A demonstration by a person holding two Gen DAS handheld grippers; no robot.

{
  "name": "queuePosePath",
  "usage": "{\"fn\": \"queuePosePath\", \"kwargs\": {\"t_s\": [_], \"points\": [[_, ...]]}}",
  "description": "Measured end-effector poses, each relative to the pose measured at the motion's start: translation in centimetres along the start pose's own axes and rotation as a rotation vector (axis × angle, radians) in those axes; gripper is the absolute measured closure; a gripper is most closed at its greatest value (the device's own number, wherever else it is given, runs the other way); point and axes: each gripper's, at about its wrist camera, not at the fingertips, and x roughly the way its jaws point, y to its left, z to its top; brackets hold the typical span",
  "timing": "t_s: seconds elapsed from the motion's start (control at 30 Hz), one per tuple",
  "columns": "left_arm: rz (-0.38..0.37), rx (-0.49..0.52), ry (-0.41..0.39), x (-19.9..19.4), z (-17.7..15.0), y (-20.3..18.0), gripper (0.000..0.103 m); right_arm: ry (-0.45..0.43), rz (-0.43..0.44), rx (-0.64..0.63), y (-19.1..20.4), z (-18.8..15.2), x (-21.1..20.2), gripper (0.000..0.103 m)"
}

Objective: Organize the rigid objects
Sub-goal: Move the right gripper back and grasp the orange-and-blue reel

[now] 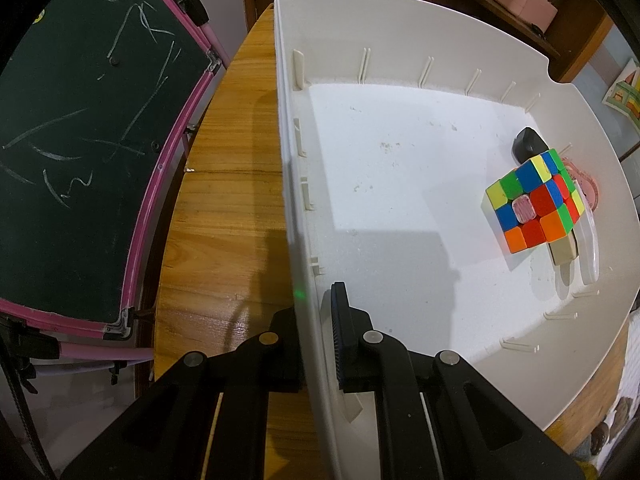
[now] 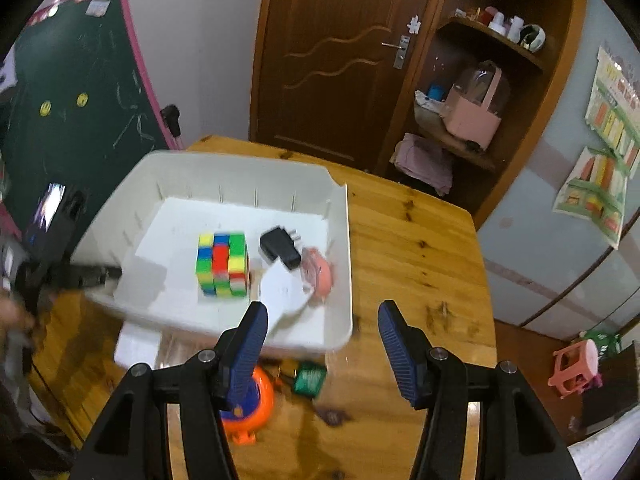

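A white plastic bin (image 1: pixel 292 184) sits on the wooden table (image 1: pixel 224 216). My left gripper (image 1: pixel 310 312) is shut on the bin's left wall, one finger inside and one outside. In the bin lie a colourful puzzle cube (image 1: pixel 532 204), a black charger (image 1: pixel 528 142), a pink object (image 1: pixel 586 188) and a white flat piece (image 1: pixel 590 248). In the right wrist view the bin (image 2: pixel 340 240) is tilted, with the cube (image 2: pixel 222 266), the charger (image 2: pixel 280 248) and the pink object (image 2: pixel 322 276) inside. My right gripper (image 2: pixel 320 336) is open and empty above the bin's near corner.
An orange round toy (image 2: pixel 250 404) and a green packet (image 2: pixel 308 378) lie on the table below the bin. A white block (image 2: pixel 136 346) sits under the bin's near left edge. A green chalkboard (image 1: pixel 80 140) stands to the left. A door and shelves stand behind.
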Motion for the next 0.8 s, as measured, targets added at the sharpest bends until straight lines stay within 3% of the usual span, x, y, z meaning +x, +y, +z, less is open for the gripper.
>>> {"fn": "queuePosePath", "kwargs": {"t_s": [0.07,0.33,0.8], "points": [[0.000,-0.001,-0.002,0.0,0.0,0.0,0.093,0.005,0.008,-0.016,0.4,-1.6,-0.2,0.035],[0.001,0.000,-0.001,0.0,0.0,0.0,0.093,0.035,0.097,-0.113,3.2,-7.3,1.3,0.035],[0.000,0.001,-0.003,0.1,-0.1,0.0,0.093,0.139,0.148,-0.165,6.3,-9.3,5.1,0.035]]}}
